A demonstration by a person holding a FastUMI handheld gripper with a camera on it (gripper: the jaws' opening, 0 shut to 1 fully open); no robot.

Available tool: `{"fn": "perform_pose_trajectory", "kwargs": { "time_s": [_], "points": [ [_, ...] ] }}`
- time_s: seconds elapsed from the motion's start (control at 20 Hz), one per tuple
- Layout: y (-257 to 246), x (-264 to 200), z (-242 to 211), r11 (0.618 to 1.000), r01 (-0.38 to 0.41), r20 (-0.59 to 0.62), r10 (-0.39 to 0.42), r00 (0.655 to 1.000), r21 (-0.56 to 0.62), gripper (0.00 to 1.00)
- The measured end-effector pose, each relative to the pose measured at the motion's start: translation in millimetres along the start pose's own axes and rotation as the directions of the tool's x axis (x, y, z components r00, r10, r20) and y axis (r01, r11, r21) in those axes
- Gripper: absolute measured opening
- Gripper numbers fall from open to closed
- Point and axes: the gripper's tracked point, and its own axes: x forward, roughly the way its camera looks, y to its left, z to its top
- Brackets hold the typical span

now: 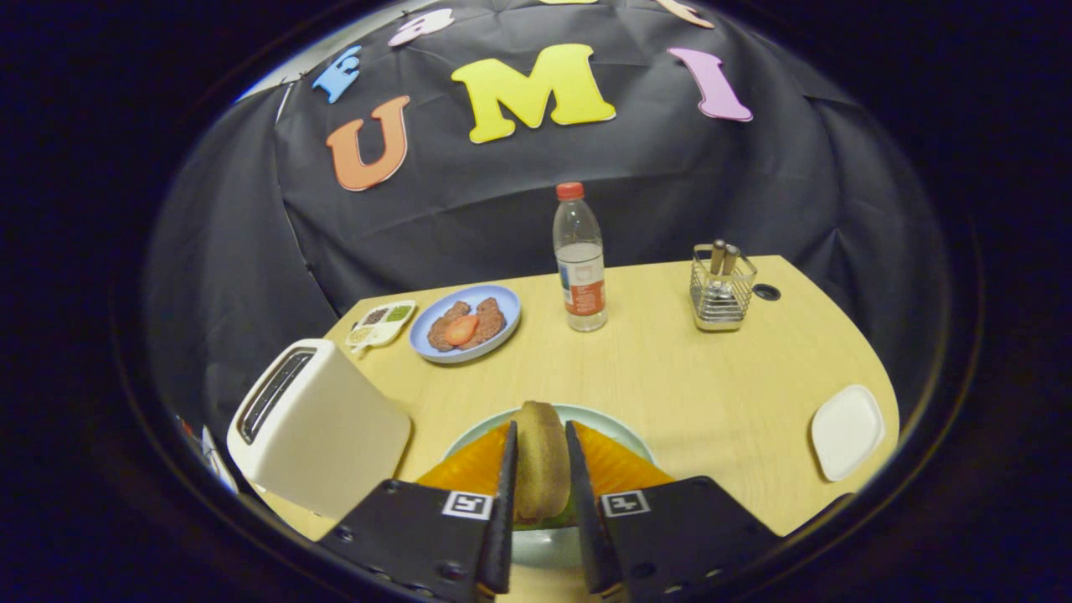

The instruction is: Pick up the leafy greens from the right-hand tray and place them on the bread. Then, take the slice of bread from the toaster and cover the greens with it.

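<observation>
My gripper (541, 429) is shut on a brown slice of bread (540, 461), which stands on edge between both fingers. It hangs over a pale green plate (586, 416) just ahead of me. A strip of leafy greens (548, 521) peeks out under the slice on that plate; whatever lies beneath the greens is hidden by the fingers. The white toaster (322, 427) stands to the left of the plate, its slot (272, 394) dark. The small white tray (847, 431) at the right has nothing on it.
At the back left sit a blue plate (502, 322) with meat patties and a tomato slice, and a small divided dish (381, 323). A water bottle (579, 260) stands at the middle back and a wire cutlery holder (721, 289) to its right.
</observation>
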Motion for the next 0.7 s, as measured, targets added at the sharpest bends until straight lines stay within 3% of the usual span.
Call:
{"fn": "perform_pose_trajectory", "kwargs": {
  "time_s": [0.25,0.3,0.45,0.7],
  "points": [
    [-23.4,-16.7,24.5,1.000,-0.005,0.068,0.006,0.998,-0.017,0.76],
    [-28.5,-27.7,36.4,0.999,-0.004,0.101,0.007,0.995,-0.033,0.78],
    [-44.8,-76.2,77.7,0.996,0.004,0.218,0.015,0.976,-0.087,0.97],
    [-99.3,-184.5,139.6,0.989,0.078,0.393,-0.022,0.919,-0.128,0.96]
  ]
}}
